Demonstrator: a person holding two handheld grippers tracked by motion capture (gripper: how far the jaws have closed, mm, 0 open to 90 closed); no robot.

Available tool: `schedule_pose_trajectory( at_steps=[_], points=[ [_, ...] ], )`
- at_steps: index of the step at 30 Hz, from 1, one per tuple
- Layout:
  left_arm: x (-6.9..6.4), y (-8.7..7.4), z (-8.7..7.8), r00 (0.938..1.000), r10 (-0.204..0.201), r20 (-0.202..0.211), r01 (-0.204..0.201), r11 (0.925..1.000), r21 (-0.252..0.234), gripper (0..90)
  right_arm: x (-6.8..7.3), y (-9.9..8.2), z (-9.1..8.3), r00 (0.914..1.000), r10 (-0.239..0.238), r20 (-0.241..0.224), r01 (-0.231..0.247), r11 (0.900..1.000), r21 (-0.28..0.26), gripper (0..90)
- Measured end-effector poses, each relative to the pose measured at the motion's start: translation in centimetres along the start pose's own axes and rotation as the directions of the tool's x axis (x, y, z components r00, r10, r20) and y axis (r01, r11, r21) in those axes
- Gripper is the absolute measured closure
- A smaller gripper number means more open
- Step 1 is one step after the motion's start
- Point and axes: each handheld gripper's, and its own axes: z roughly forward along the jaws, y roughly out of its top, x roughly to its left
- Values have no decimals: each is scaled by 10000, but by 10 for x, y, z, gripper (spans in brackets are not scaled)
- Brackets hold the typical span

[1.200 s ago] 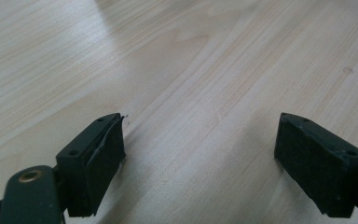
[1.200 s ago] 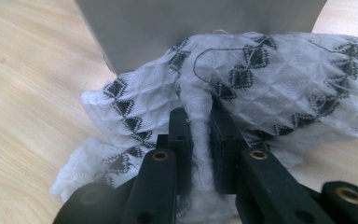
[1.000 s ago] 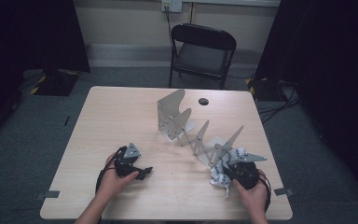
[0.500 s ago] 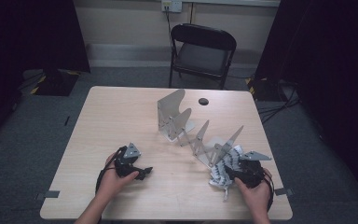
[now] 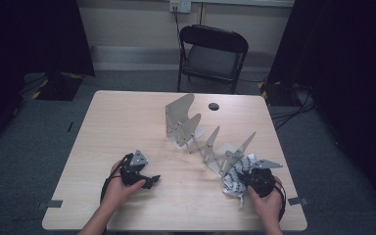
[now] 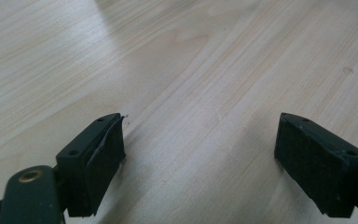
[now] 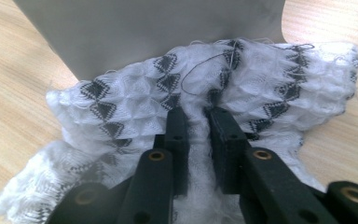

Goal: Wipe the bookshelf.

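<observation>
Wooden counter (image 5: 127,122), seen from the high view, with a black folding chair (image 5: 210,56) beyond its far edge; a grey zigzag rack (image 5: 203,137) of upright plates runs diagonally from the counter's middle toward its near right corner; a white cloth (image 5: 237,174) with black triangle motifs lies bunched at the rack's near end, against the last plate; right tongs (image 7: 196,121), having just closed, pinch a fold of this cloth between nearly meeting jaws; left tongs (image 6: 198,149) rest over bare wood on the near left, jaws wide apart and holding nothing. Progress, as judged: the cloth is gripped but not yet lifted or draped over a plate; hanging it on the rack appears to remain, and the left tongs have yet to assist.
</observation>
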Motion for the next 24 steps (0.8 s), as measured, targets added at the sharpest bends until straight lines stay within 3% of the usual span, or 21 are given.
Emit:
schedule_pose_trajectory(
  at_steps=[15, 24],
  points=[
    [0, 0, 0, 10000, 4, -1, -4, 10000, 1, 156, -5, 4, -34, 9996, -5, -266, -7, 9990, -455, 814],
    [0, 0, 0, 10000, 3, -1, -3, 10000, 0, 156, -6, 21, -60, 9995, -102, -288, 76, 9958, -913, 814]
  ],
)
